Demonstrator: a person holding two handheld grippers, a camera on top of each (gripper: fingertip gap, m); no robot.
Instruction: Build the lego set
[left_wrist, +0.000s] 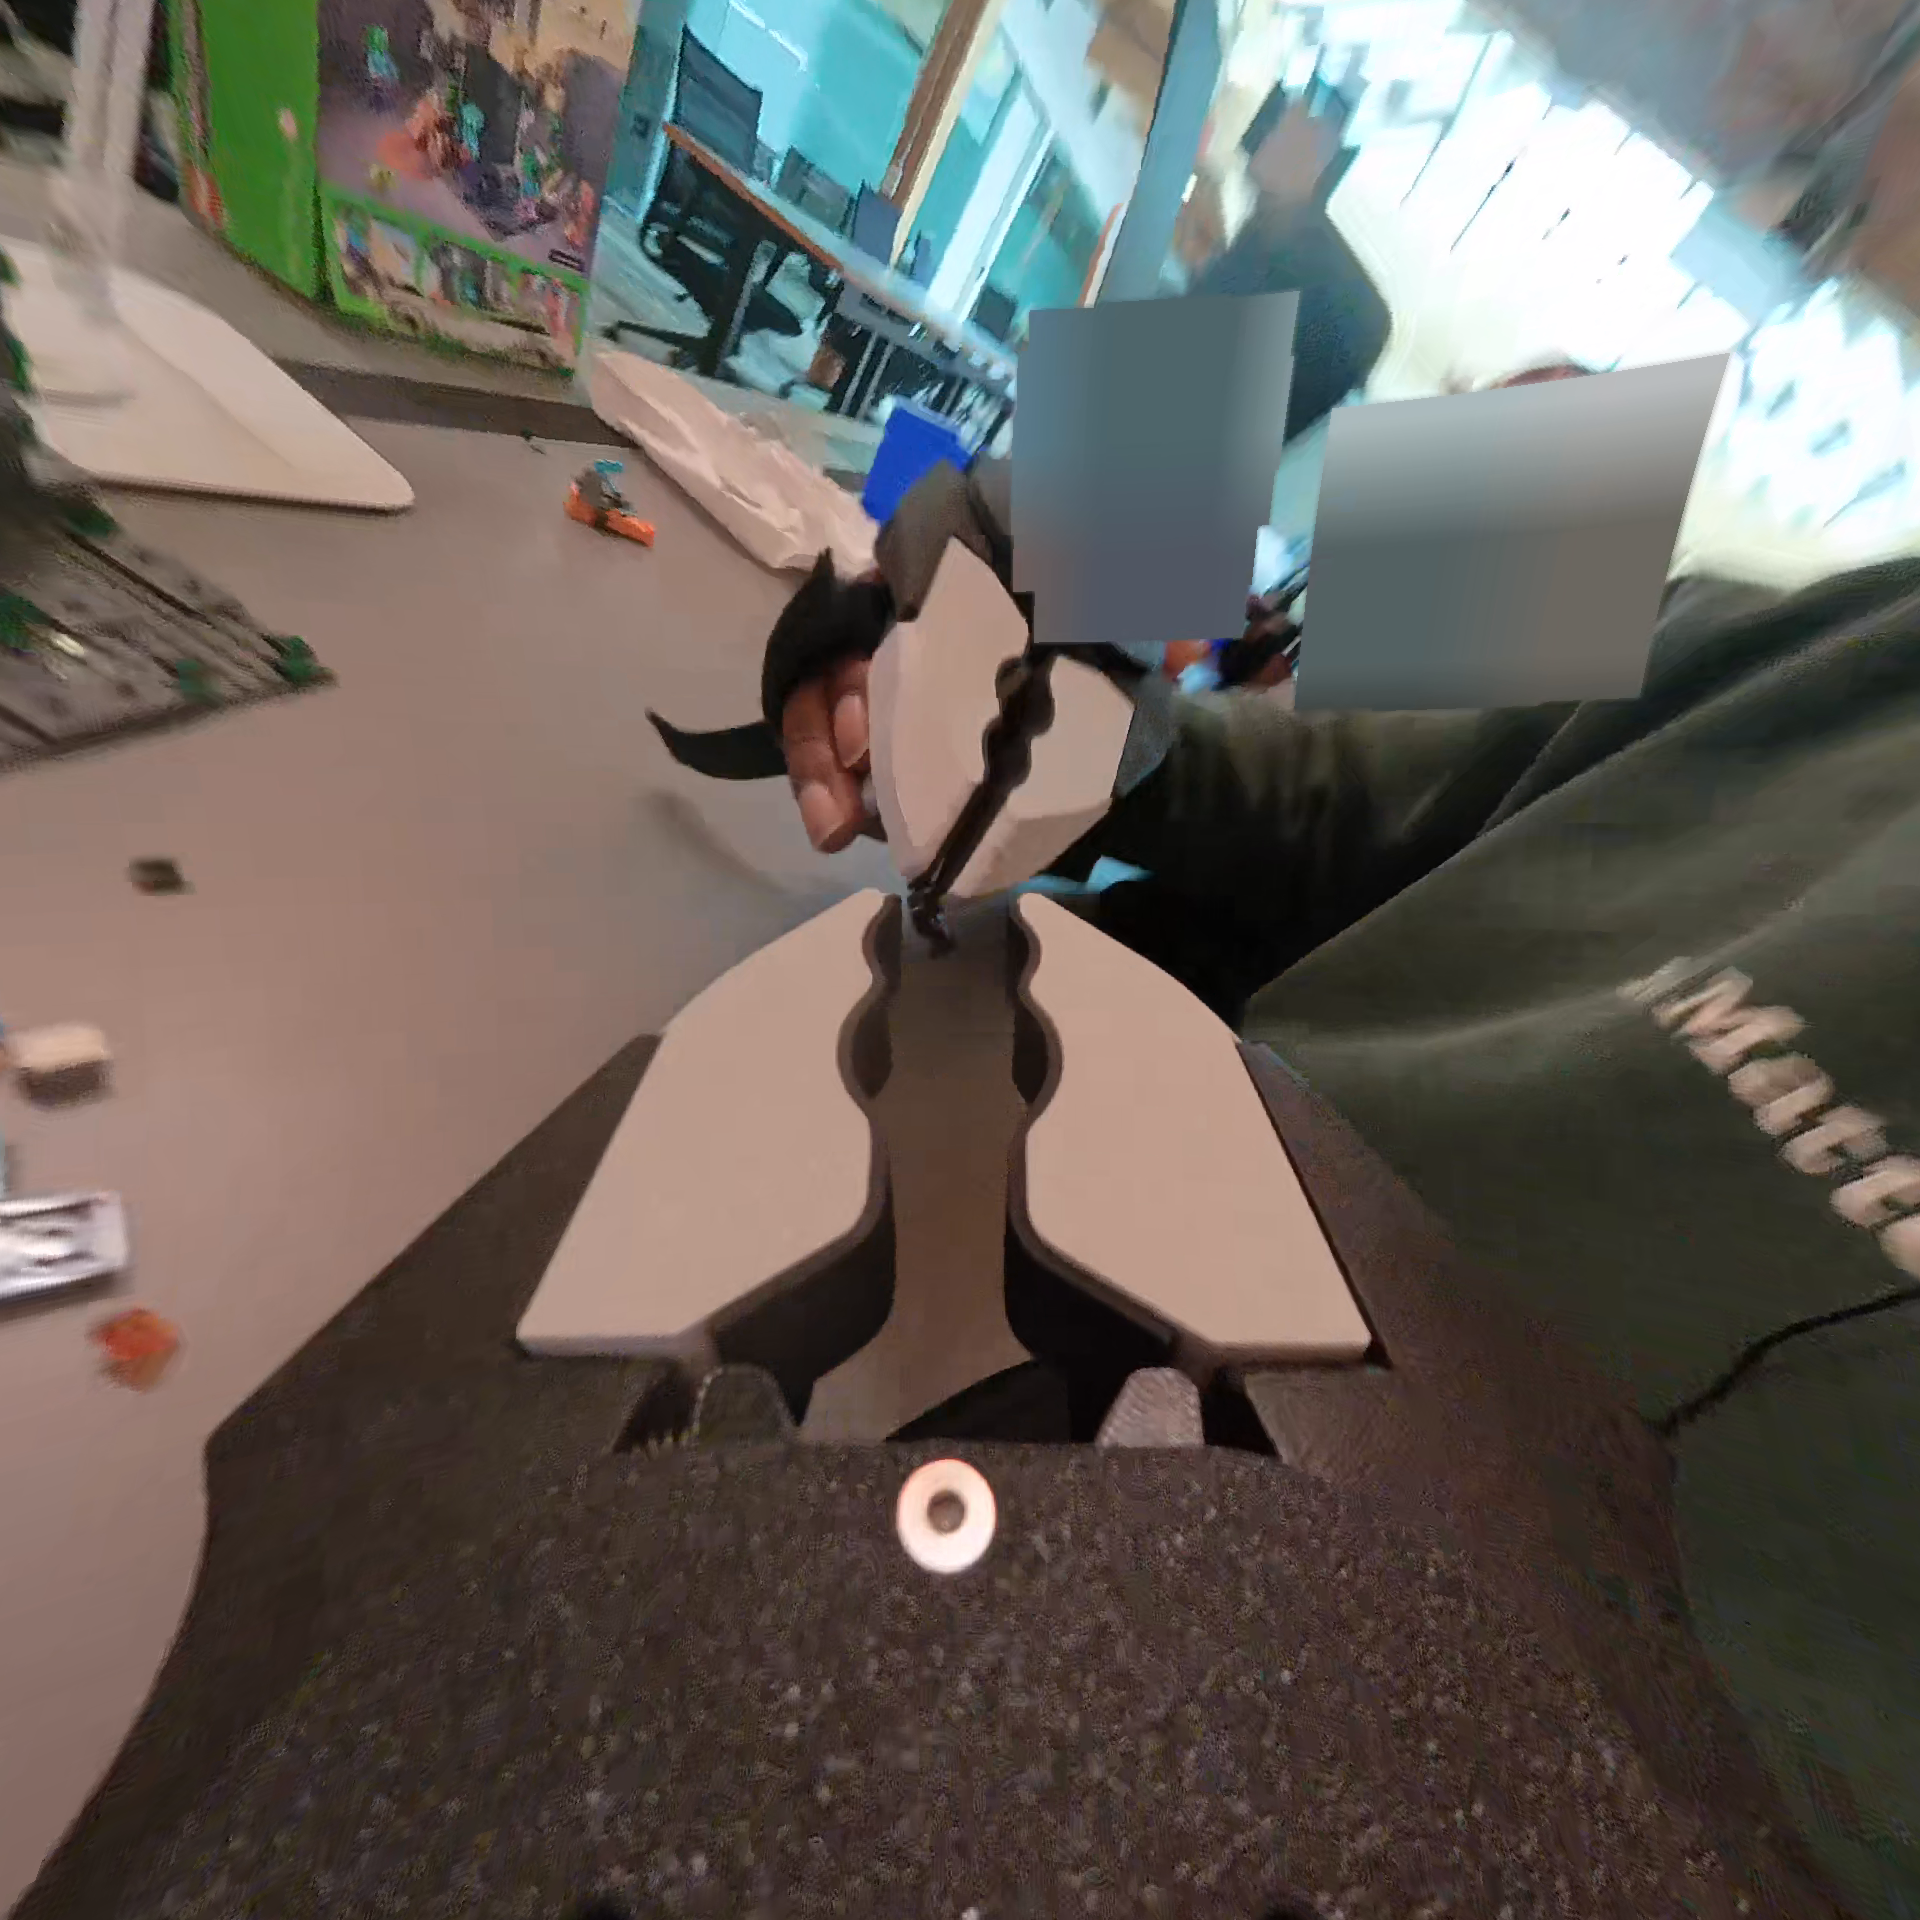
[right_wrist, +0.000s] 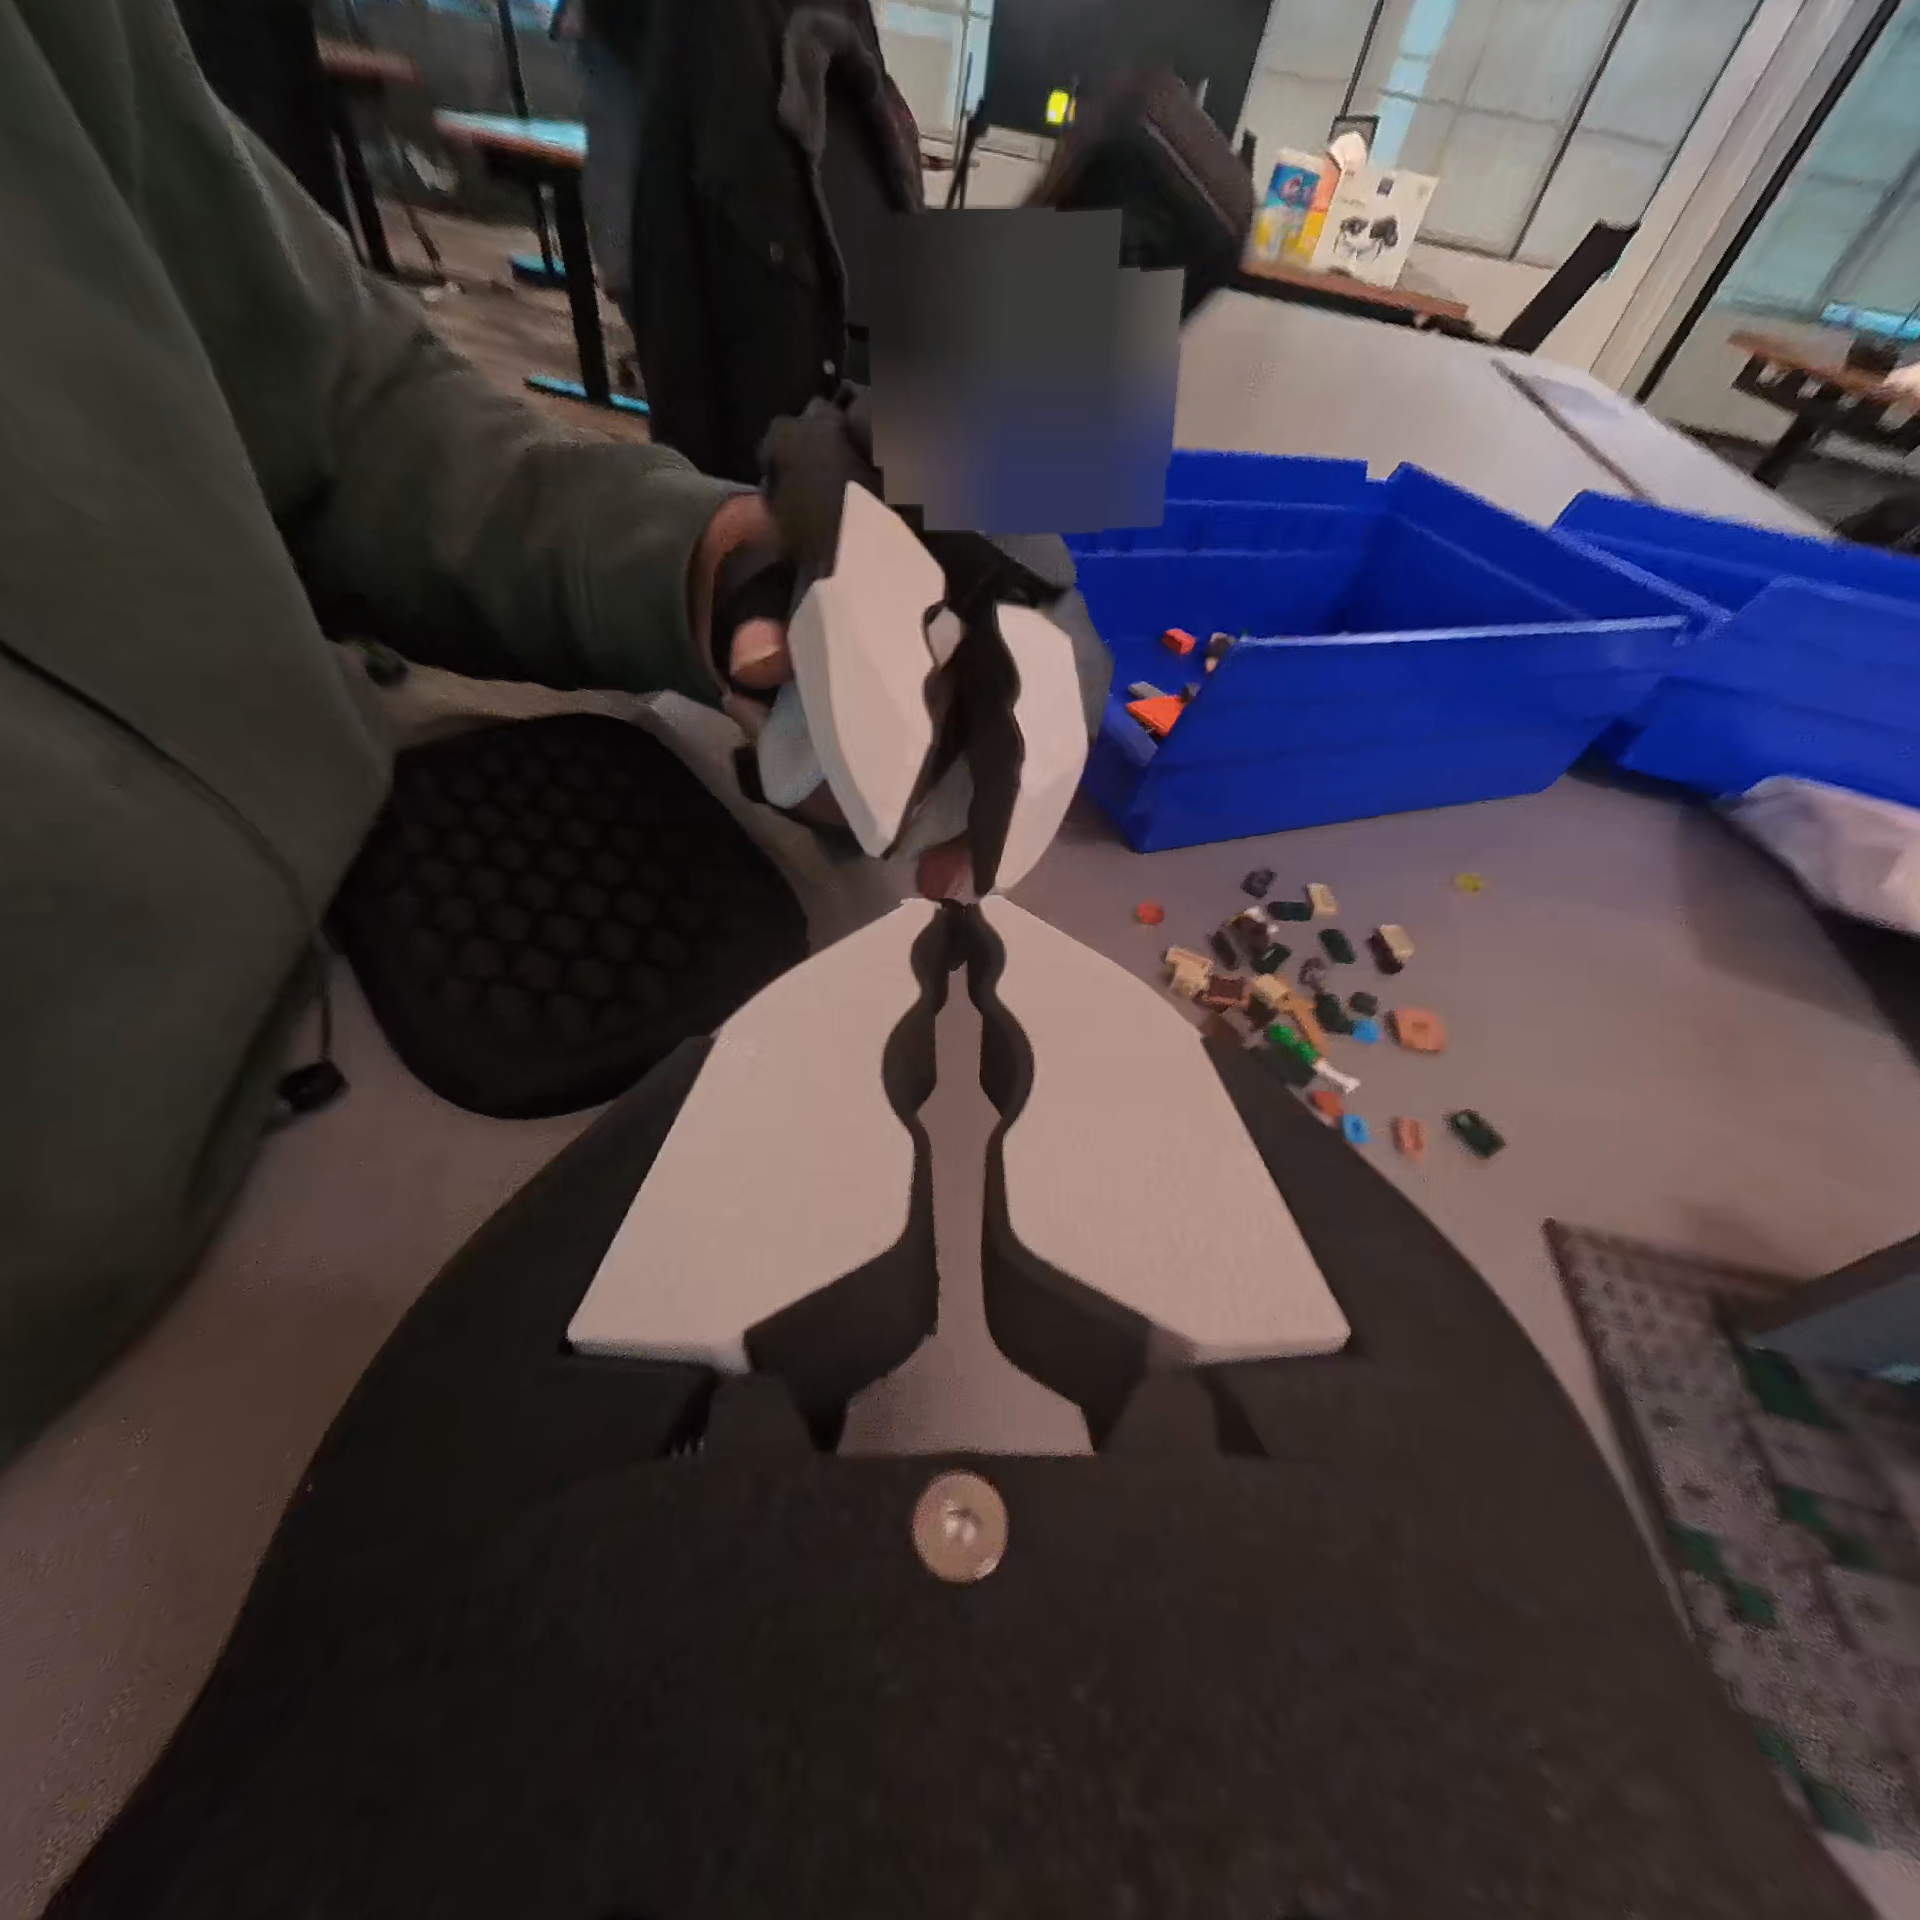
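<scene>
You are holding both grippers tip to tip in the air off the tabletop's near edge, the right gripper (right_wrist: 951, 914) pinching a small dark lego piece (left_wrist: 932, 928) and apparently feeding it into the parted left gripper (left_wrist: 951, 907); its long axis is too small to judge.

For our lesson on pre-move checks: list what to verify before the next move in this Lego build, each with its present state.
1. The right gripper shut on the small dark piece: ok.
2. The left gripper open: ok.
3. Grippers facing tip to tip: ok.
4. Piece fully between the left gripper's tips: cannot tell.
5. Piece's orientation: cannot tell.
6. The loose bricks lying on the table: ok.
</scene>
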